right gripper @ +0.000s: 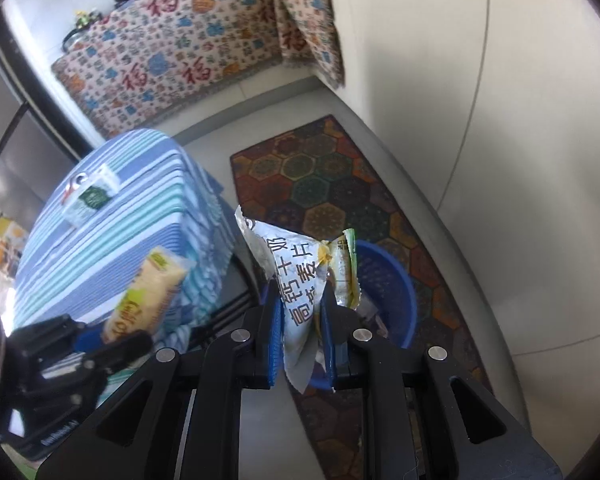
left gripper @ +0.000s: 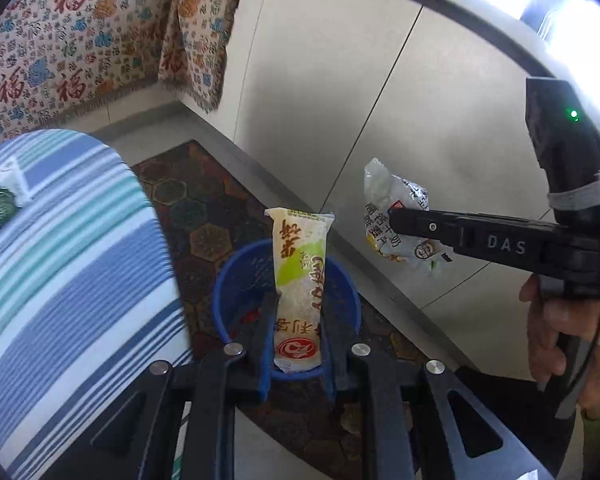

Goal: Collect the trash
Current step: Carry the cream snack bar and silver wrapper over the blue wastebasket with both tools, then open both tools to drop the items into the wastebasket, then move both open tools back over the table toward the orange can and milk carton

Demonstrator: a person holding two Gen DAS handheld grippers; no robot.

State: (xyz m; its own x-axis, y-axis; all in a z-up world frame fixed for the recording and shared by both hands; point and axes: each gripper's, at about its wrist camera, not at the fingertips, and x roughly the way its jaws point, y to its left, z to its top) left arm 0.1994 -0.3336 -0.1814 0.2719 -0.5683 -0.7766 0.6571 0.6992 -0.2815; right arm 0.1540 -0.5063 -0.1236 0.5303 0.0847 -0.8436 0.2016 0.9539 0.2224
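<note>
My left gripper (left gripper: 298, 312) is shut on a long yellow and white snack packet (left gripper: 300, 264) that stands upright between its blue pads, right over the blue basket (left gripper: 236, 280) on the floor. My right gripper (right gripper: 300, 308) is shut on a crumpled white and silver wrapper (right gripper: 296, 276) above the same blue basket (right gripper: 388, 280). In the left wrist view the right gripper (left gripper: 396, 218) comes in from the right with the white wrapper (left gripper: 384, 188). In the right wrist view the left gripper (right gripper: 112, 340) holds the yellow packet (right gripper: 148, 296) at lower left.
The basket stands on a dark rug with hexagon patterns (right gripper: 320, 176). A blue and teal striped cloth covers a table (left gripper: 60, 248) to the left, with a small green and white carton (right gripper: 90, 198) on it. A patterned cloth with red characters (right gripper: 172, 48) drapes furniture behind. A pale wall (left gripper: 340, 80) runs along the right.
</note>
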